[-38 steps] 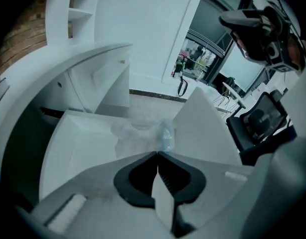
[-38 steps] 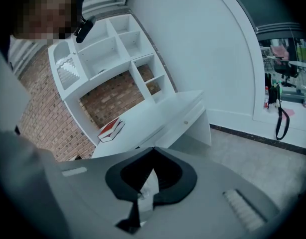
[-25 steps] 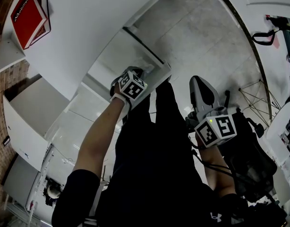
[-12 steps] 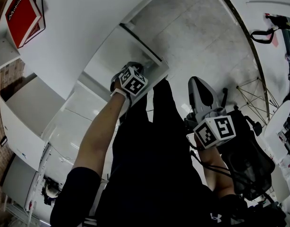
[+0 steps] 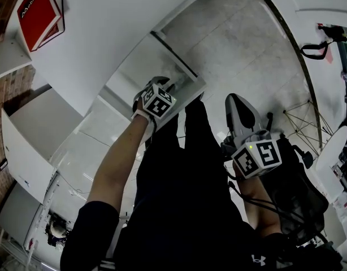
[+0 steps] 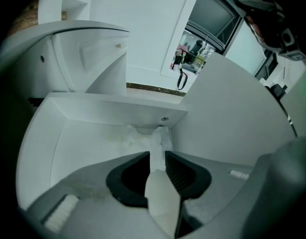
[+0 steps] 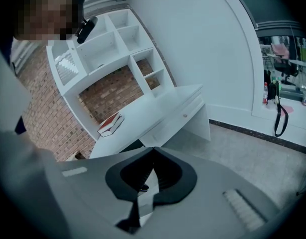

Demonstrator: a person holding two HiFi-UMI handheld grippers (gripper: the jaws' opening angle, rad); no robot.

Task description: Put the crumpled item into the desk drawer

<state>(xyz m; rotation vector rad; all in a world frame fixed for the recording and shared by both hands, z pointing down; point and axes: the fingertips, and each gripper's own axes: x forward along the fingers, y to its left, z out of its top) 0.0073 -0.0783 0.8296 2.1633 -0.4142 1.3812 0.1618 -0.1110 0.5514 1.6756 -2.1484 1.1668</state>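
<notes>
from the head view, the left claw (image 5: 162,89) is reaching down into the open desk drawer (image 5: 138,61), the arm stretching out so the load is sitting over the drawer bottom rather than its rim. the drawer is sticking out from under the white tabletop (image 5: 105,21), where a red book (image 5: 40,10) is lying well apart from the work. the right claw (image 5: 239,103) is hanging by the person's leg, held clear of the drawer so it is not crowding the opening, i'd guess.

in the left gripper view, the jaws are pinching the crumpled item (image 6: 152,139), a white wad, and it is bunching into the far corner of the drawer, seemingly touching the bottom there. drawer walls are standing right ahead and to the right. open room is lying to the left and back toward the claw, so coming out looks easiest straight back and up.

in the right gripper view, the right claw's jaws are pressing together on nothing, pointing across at the tabletop and the room floor (image 7: 242,153) beside it.
</notes>
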